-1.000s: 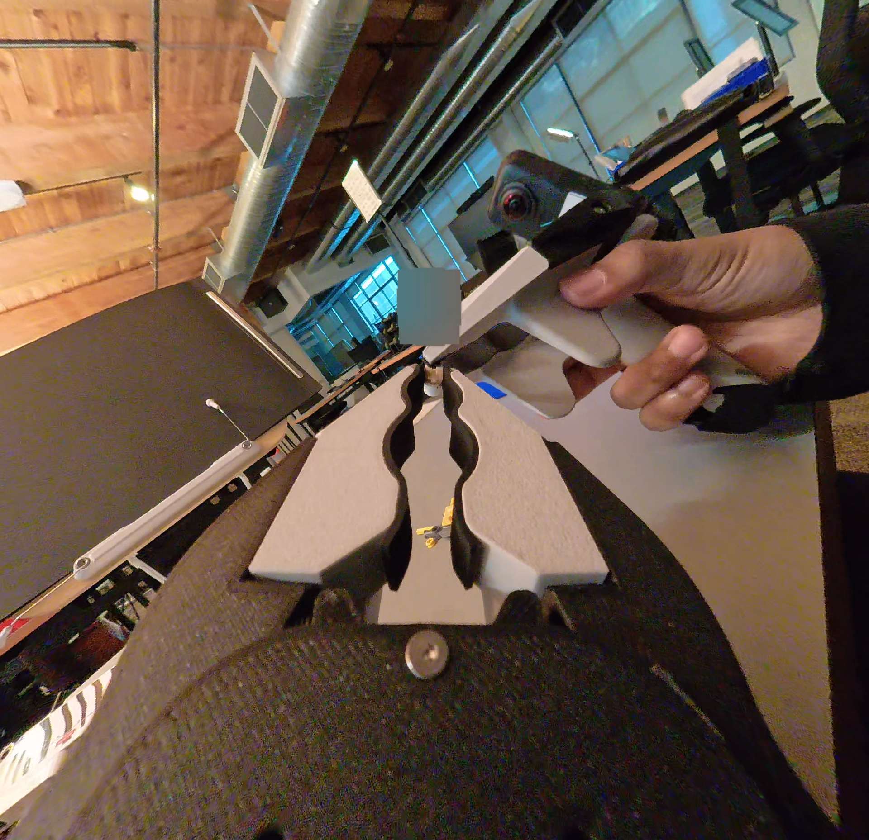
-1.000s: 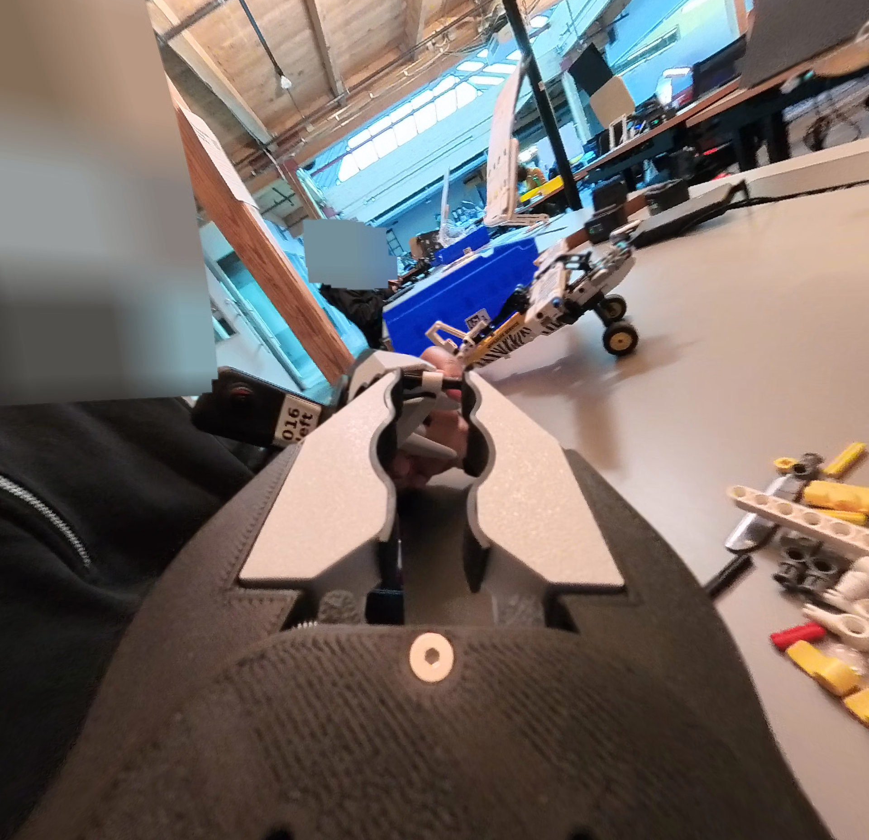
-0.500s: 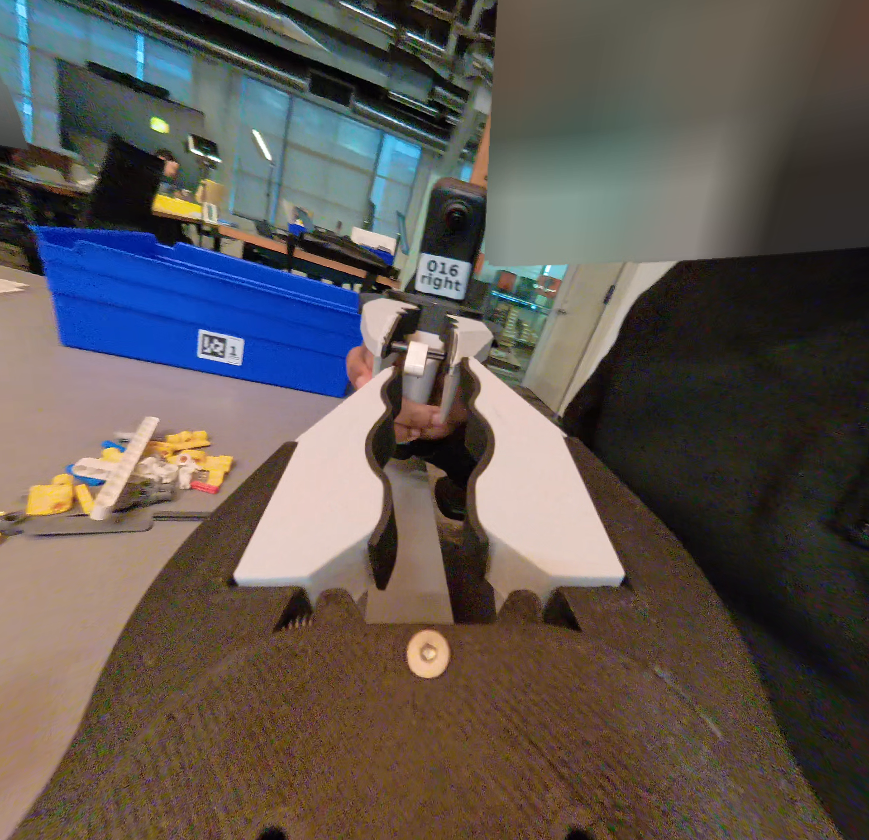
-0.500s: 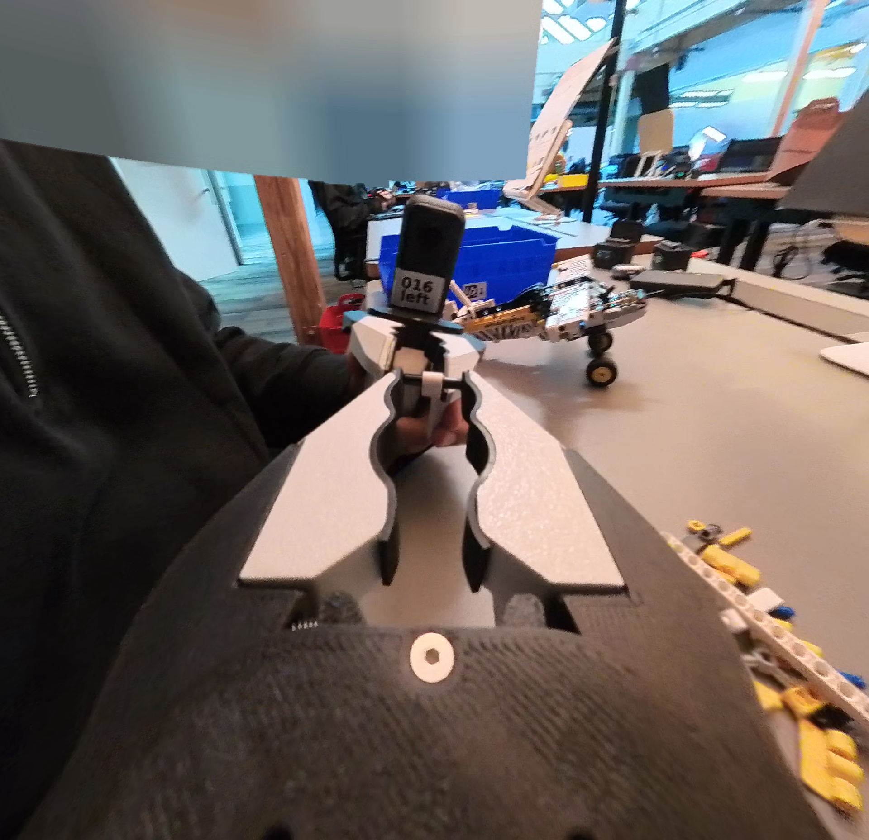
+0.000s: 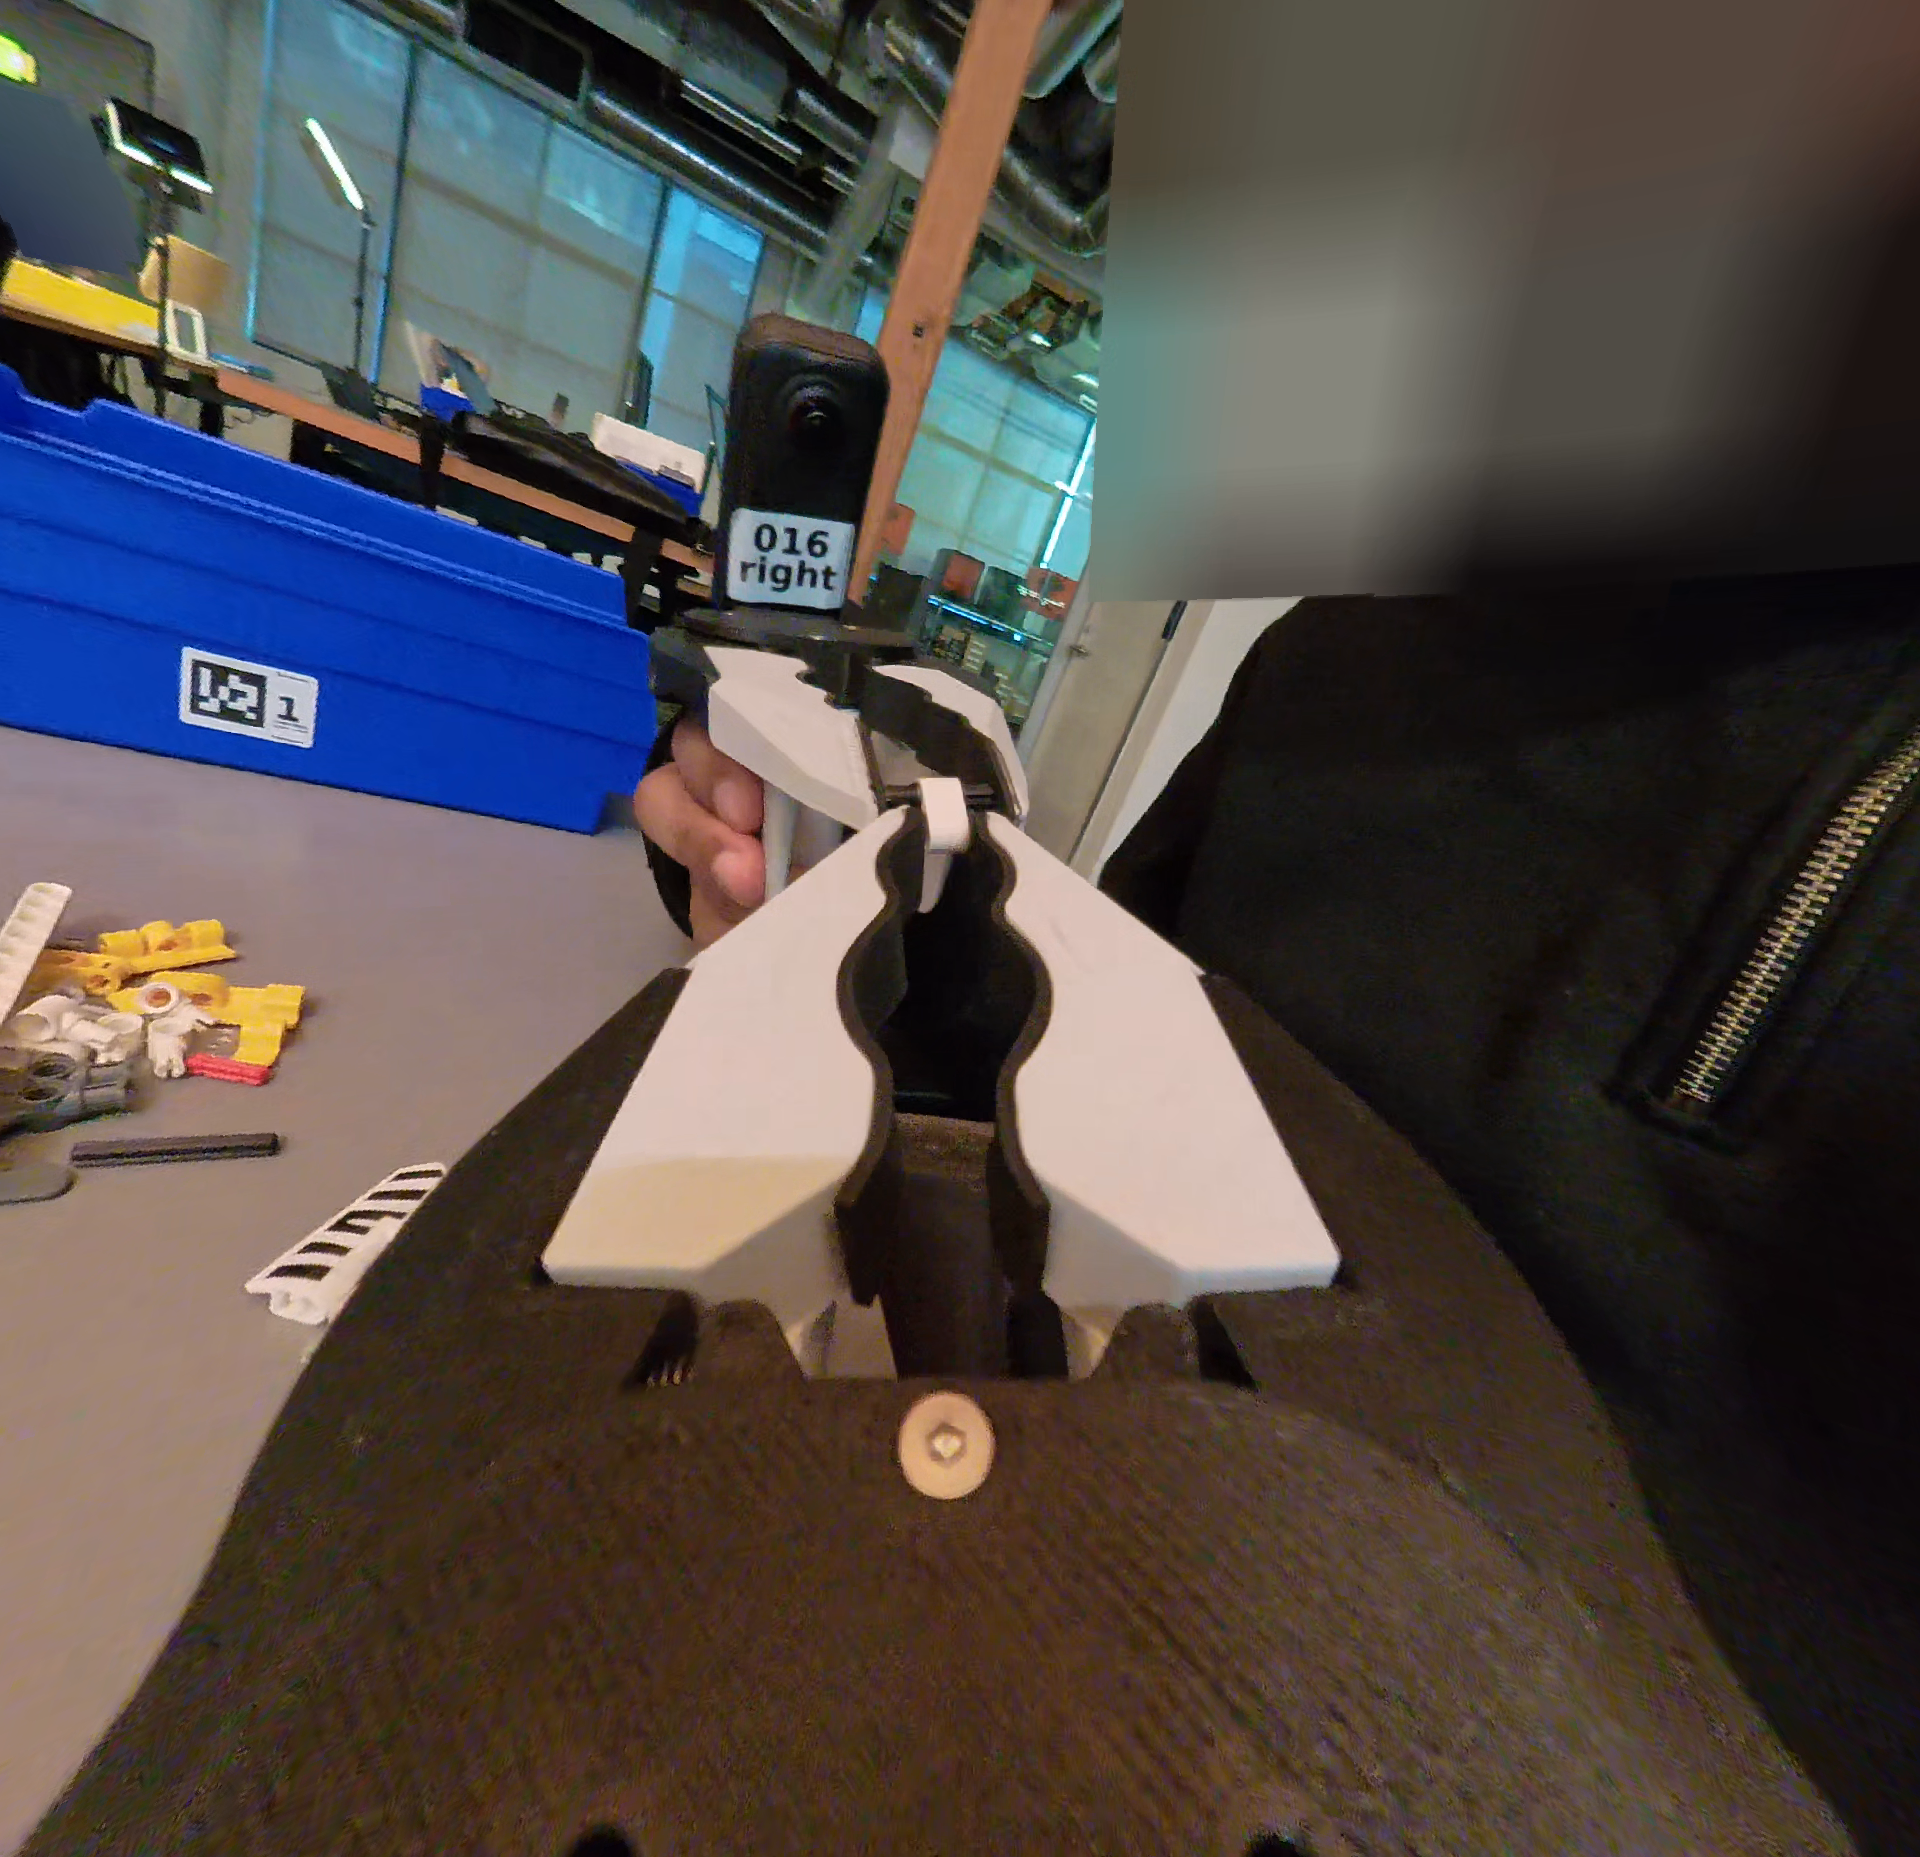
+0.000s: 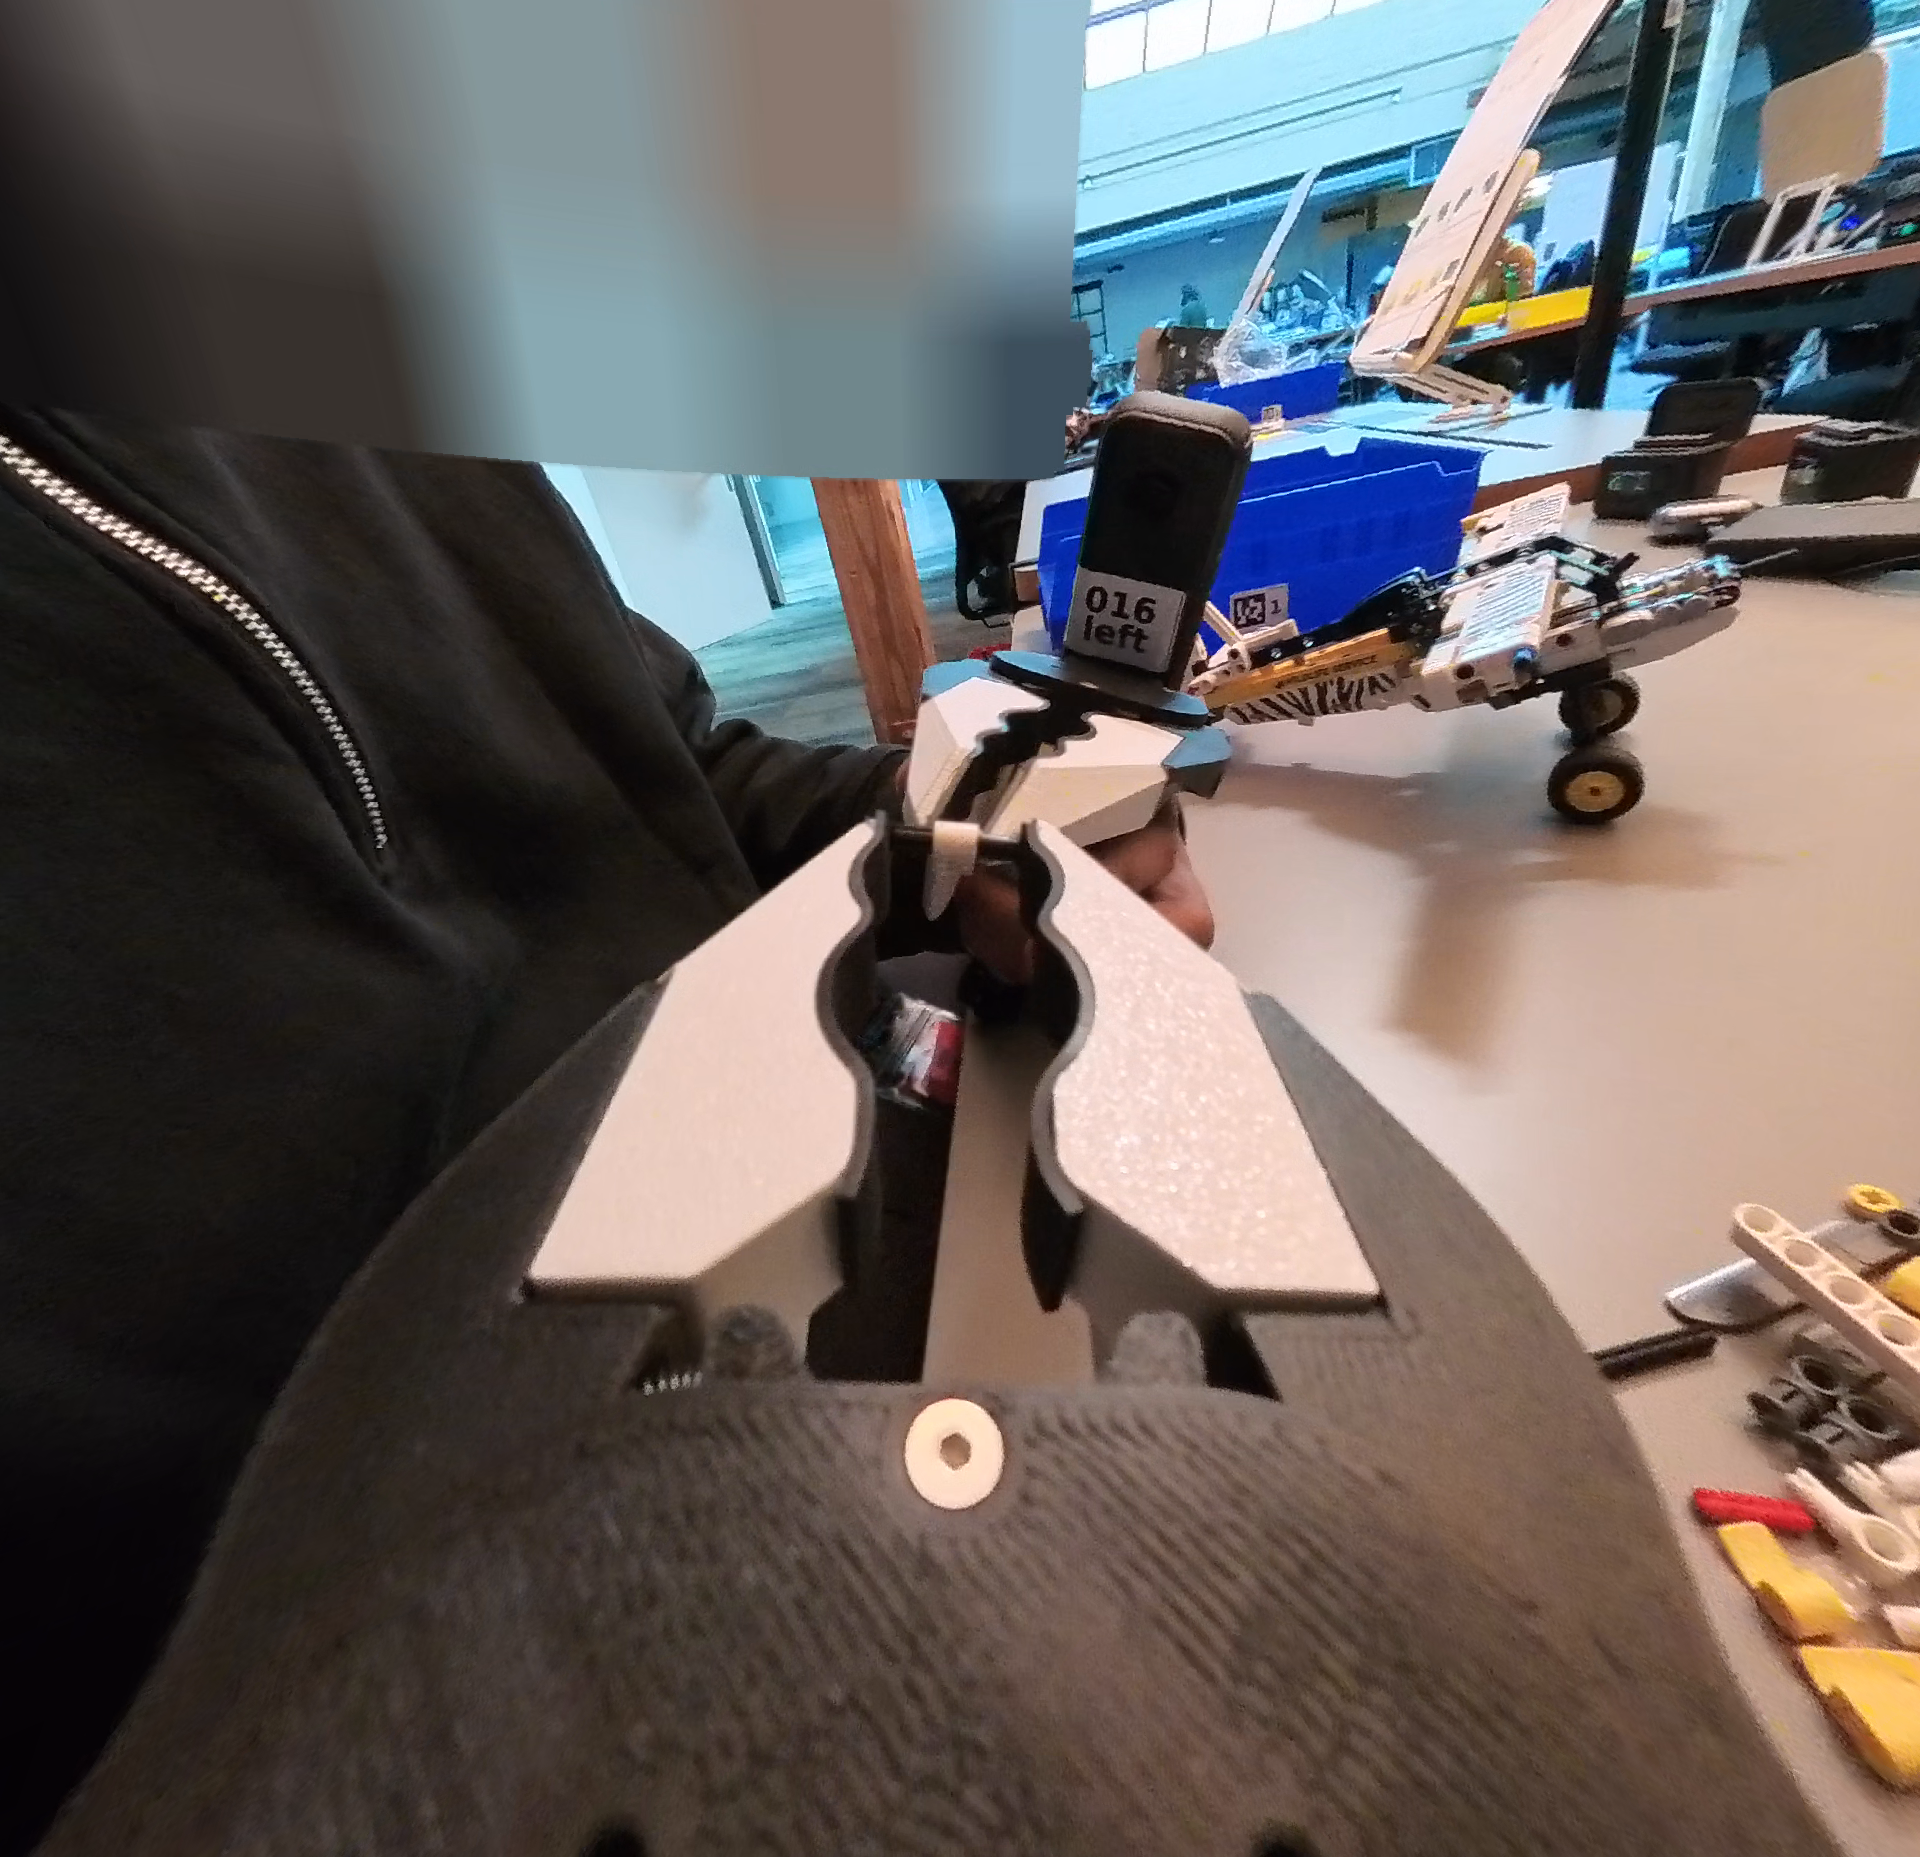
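Note:
My two grippers face each other above the grey table point(image 5: 416, 924). My right gripper point(image 6: 954, 857) is shut on a short black axle point(image 6: 906, 839), which spans its fingertips end to end. A small white piece point(image 6: 954, 862) sits on the middle of that axle. My left gripper point(image 5: 943, 843) is shut on this white piece point(image 5: 943, 820), its tips pinching it from both sides. The left wrist view shows the right gripper point(image 5: 935, 795) straight ahead, held by a hand point(image 5: 707, 820). The right wrist view shows the left gripper point(image 6: 945, 815) just behind the axle.
A blue bin point(image 5: 312, 612) stands on the table. Loose yellow, white and grey building pieces point(image 5: 135, 1018), a black rod point(image 5: 177, 1147) and a zebra-striped panel point(image 5: 343, 1236) lie nearby. A wheeled brick model point(image 6: 1507, 633) stands farther off. The person's black jacket point(image 6: 260, 768) is close by. Left and right tips are no more than a few centimetres apart.
My left gripper swung round from pointing up to face the right gripper, opened around the white piece, then closed on it. The right gripper kept hold of the axle.

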Tool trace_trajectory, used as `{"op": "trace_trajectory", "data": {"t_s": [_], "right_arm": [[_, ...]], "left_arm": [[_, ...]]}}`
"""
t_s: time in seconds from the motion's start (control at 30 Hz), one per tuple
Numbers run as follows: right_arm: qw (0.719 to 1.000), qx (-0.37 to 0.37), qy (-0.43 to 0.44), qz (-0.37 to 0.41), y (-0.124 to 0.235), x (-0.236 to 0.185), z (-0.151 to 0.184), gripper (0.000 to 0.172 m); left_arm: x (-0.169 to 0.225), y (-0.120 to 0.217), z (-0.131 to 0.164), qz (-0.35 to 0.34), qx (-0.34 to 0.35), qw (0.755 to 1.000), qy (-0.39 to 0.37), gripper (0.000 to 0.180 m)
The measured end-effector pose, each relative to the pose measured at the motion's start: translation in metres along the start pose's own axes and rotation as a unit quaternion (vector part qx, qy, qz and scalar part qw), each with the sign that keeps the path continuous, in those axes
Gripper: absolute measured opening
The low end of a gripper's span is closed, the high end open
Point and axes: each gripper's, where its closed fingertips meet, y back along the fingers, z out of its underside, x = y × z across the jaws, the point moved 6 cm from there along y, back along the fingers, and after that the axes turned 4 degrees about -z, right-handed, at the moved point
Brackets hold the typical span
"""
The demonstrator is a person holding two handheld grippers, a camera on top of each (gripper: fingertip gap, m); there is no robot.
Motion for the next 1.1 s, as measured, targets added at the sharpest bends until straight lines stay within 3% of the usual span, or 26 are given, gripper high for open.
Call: {"op": "trace_trajectory", "data": {"t_s": [1.1], "right_arm": [[0.997, -0.007, 0.053, 0.053, -0.0002, 0.0007, -0.0024, 0.022]], "left_arm": [[-0.0045, 0.0003, -0.0012, -0.024, 0.003, 1.0, -0.002, 0.008]]}}
